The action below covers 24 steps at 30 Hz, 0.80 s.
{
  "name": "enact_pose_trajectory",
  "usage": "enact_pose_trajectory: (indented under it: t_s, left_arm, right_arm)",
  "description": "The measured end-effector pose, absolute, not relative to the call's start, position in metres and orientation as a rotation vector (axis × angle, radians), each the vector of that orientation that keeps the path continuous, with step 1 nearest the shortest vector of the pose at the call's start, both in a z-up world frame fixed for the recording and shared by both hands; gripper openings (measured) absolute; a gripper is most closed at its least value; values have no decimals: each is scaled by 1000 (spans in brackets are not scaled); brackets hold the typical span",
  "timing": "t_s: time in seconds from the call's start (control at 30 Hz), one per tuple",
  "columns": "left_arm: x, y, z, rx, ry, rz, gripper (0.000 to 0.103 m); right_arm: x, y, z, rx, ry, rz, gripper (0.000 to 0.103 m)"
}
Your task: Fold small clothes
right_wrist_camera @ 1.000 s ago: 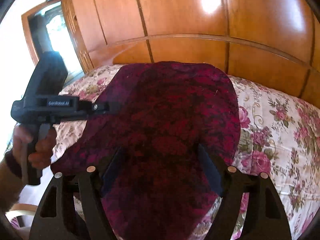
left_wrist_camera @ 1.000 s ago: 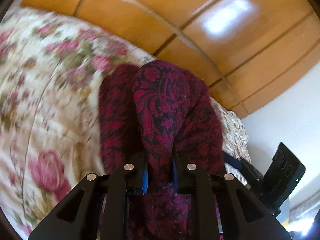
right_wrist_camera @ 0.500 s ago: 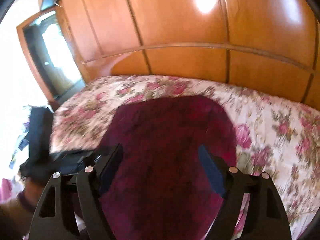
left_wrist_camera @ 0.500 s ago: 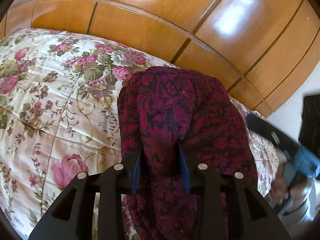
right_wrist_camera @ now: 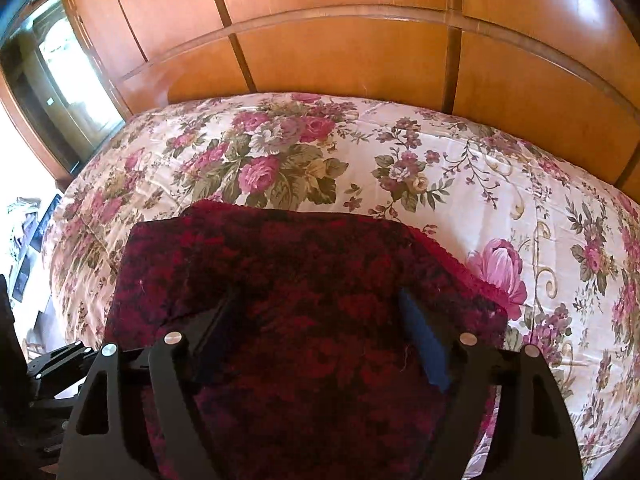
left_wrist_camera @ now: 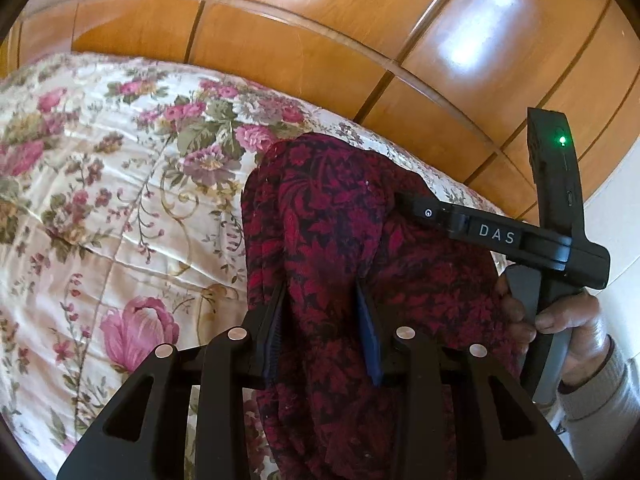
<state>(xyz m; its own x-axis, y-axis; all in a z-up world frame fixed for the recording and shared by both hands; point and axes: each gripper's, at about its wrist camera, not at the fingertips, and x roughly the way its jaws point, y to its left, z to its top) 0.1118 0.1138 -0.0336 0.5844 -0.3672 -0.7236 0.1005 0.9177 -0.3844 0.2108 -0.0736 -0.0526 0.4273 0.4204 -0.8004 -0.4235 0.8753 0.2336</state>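
**K:** Since a second ago the left gripper (left_wrist_camera: 320, 308) has opened its jaws partway; the dark red patterned garment (left_wrist_camera: 332, 240) sits between its pads, loosely, so a firm clamp looks doubtful; cloth now lies on the floral bedspread (left_wrist_camera: 100, 200) instead of hanging.

**M:** And the right side?

**K:** The right gripper (right_wrist_camera: 316, 320) has swung across; its jaws have just widened a bit and stand far apart; garment lies under and between them, pads not pressing it; the person's hand (left_wrist_camera: 560, 320) holds its handle.

**M:** Step?

**K:** Looks like laying down a fold, near the wooden headboard (right_wrist_camera: 340, 52); next likely needs both to let go fully, back off, then pinch a fresh edge for the next fold.
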Motion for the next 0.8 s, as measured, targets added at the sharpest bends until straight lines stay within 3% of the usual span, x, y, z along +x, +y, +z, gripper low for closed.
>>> enact_pose_trajectory:
  t_s: [0.1, 0.23, 0.73, 0.8]
  left_arm:
    - [109, 111, -29, -288, 897, -264, 35]
    - [102, 105, -22, -226, 873, -218, 48]
    - [94, 103, -18, -186, 872, -173, 52]
    - [93, 104, -18, -175, 870, -156, 62]
  right_arm:
    - [206, -80, -47, 31, 966, 543, 88]
    - [197, -92, -37, 80, 909, 561, 100]
    - [161, -158, -21, 282, 850, 585, 101]
    - [156, -169, -28, 322, 872, 582, 101]
